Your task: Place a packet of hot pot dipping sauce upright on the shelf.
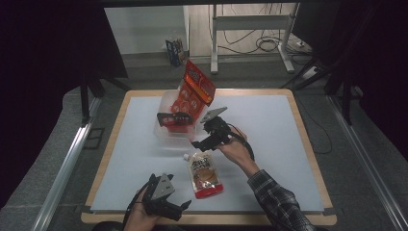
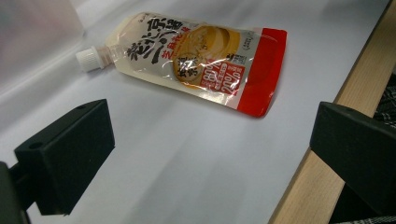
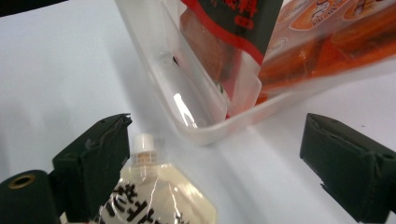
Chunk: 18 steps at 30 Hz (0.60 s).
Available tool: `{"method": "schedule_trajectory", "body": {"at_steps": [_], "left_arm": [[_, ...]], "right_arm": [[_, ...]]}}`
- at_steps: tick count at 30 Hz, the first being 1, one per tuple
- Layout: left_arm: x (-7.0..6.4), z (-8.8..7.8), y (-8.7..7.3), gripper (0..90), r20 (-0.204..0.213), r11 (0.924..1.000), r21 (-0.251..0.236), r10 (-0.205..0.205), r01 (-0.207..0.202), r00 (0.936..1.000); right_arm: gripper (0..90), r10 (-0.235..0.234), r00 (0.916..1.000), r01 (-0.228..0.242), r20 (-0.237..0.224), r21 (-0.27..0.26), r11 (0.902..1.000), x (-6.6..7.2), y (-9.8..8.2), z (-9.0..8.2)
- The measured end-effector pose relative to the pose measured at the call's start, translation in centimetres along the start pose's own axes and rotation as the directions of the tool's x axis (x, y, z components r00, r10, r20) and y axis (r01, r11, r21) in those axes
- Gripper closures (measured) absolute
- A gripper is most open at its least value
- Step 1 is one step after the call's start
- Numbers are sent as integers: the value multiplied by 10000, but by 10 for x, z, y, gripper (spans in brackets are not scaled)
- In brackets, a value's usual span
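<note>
the right gripper [image 1: 206, 126] hovers over the white table [image 1: 269, 144] between a clear plastic bin [image 1: 163, 129] and a spouted pouch [image 1: 204, 174]. its jaws stand wide apart with nothing pressed between them; in the right gripper view the pouch's white cap [image 3: 142, 147] sits just beside the inner face of the left-hand jaw, and the pads do not clamp it. the pouch lies flat on the table, cap pointing toward the bin and its red bottom edge toward the person, near the table's front edge. its face is pale with a yellow picture and dark lettering.

the bin stands a little beyond the pouch, near the far middle of the table. an orange snack bag [image 1: 197, 86] stands tilted in it, rising above its rim, and a dark-and-red packet [image 1: 175, 118] rests at its near wall.

the left gripper [image 1: 168, 204] rests at the front edge of the table, held in the person's left hand, well apart from the pouch. its jaws are spread wide around bare table, and the pouch [image 2: 196, 60] lies ahead of them in the left gripper view.
</note>
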<state>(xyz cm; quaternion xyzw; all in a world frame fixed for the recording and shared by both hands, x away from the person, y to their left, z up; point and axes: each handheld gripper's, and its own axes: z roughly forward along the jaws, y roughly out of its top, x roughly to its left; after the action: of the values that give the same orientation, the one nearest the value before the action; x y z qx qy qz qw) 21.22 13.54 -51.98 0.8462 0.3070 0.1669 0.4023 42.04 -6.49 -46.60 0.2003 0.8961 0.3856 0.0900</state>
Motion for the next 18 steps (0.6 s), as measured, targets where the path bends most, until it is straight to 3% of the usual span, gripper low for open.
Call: {"method": "schedule_trajectory", "body": {"at_steps": [6,12,18], "left_arm": [[0,0,0,5,77,10000,-3,-67,67,9999],[3,0,0,12,114,9997,3,-243,243,9996],[8,-2,-1,14,135,9988,-111,-479,480,9988]], "right_arm": [[5,226,9995,-229,-198,-146,9996,1,-14,-11],[0,534,9986,-533,-5,-687,9962,2,-29,-23],[0,937,9955,-942,-120,-648,9934,2,-44,-34]]}}
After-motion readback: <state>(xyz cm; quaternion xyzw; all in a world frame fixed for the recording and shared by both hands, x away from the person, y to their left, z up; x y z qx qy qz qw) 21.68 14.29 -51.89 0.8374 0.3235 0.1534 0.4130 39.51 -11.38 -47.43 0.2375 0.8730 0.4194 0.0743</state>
